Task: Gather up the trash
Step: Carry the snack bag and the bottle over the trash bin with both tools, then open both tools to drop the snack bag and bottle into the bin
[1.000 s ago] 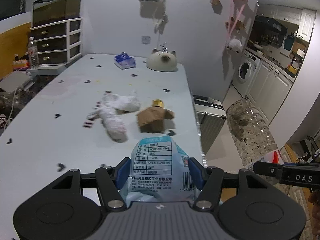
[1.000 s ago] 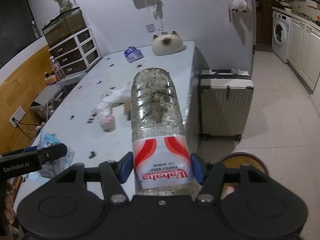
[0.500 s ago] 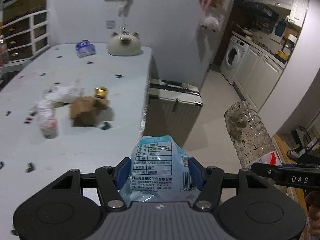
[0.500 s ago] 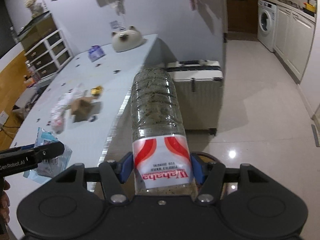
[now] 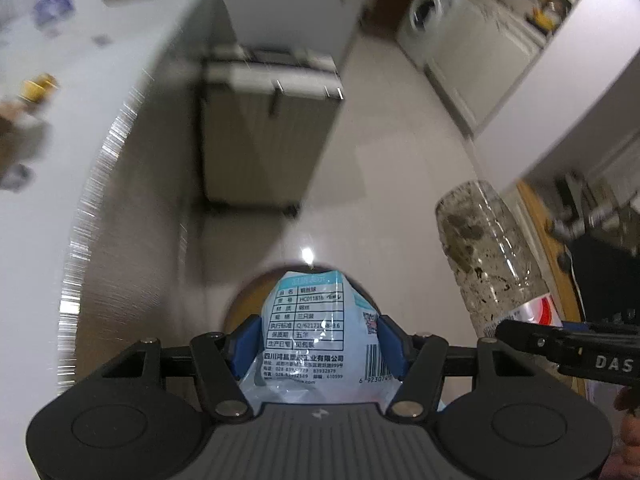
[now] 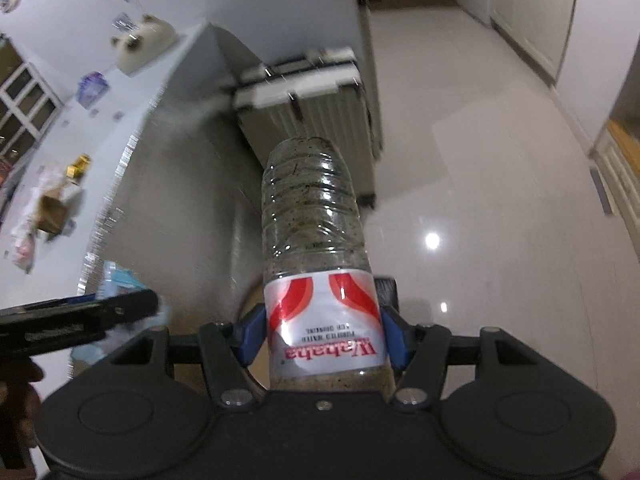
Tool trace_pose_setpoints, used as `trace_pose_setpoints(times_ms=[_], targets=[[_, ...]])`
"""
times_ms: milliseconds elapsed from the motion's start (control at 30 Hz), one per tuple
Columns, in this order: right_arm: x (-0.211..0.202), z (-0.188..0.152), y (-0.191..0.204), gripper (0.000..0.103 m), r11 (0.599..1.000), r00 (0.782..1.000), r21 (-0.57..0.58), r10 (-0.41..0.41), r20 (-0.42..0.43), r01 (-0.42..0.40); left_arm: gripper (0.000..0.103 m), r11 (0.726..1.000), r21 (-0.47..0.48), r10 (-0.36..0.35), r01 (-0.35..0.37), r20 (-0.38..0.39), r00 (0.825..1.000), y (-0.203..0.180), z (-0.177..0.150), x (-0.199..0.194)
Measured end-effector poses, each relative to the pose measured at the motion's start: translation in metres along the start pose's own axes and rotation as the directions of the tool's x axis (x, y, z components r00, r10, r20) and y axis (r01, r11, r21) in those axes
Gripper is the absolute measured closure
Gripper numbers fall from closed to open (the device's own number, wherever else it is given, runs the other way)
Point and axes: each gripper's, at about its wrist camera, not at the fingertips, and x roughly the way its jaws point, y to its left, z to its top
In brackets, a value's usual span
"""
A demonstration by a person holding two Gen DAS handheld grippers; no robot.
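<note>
Clamping a pale blue plastic packet (image 5: 316,320) between its blue pads, the left gripper (image 5: 318,344) points steeply down at the floor (image 5: 400,184), its jaws partway closed on the packet's sides. Beneath the packet a round dark rim shows, probably a bin (image 5: 244,300), though blur makes that uncertain. The right gripper (image 6: 322,340) likewise has its jaws partway closed on a dirty clear bottle (image 6: 314,232) with a red and white label, bottom end pointing away over the floor. To the left lies the tabletop (image 6: 60,160), where a brown paper scrap (image 6: 52,210) and crumpled white wrappers (image 6: 22,244) lie together. A grey suitcase (image 6: 308,96) stands on the floor beyond the bottle.
</note>
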Motion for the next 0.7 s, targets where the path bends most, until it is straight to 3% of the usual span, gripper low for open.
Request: trace_pose_setpoints(times_ms=[100,233,300,700], targets=[[0.023,-0.004,-0.011,0.042,1.0,0.998,0.025,-0.004,-0.062,0.006,0.038,1.0,0.025,-0.006,0.007,-0.042,0.999,-0.004,0.0,0.038],[0.054,-0.011,-0.023,0.042,0.997,0.99,0.075,0.019,-0.14,-0.009,0.018,0.998,0.05,0.038,-0.032,-0.126,0.991,-0.001,0.0,0.083],[0.069,-0.013,-0.027,0.042,0.995,0.984,0.094,0.03,-0.177,-0.013,0.014,0.997,0.051,0.057,-0.05,-0.15,0.987,0.004,-0.002,0.094],[0.168,-0.011,-0.009,0.041,1.0,0.923,0.027,0.015,-0.384,-0.006,0.004,0.991,-0.034,0.117,-0.127,-0.203,0.972,0.051,-0.027,0.087]])
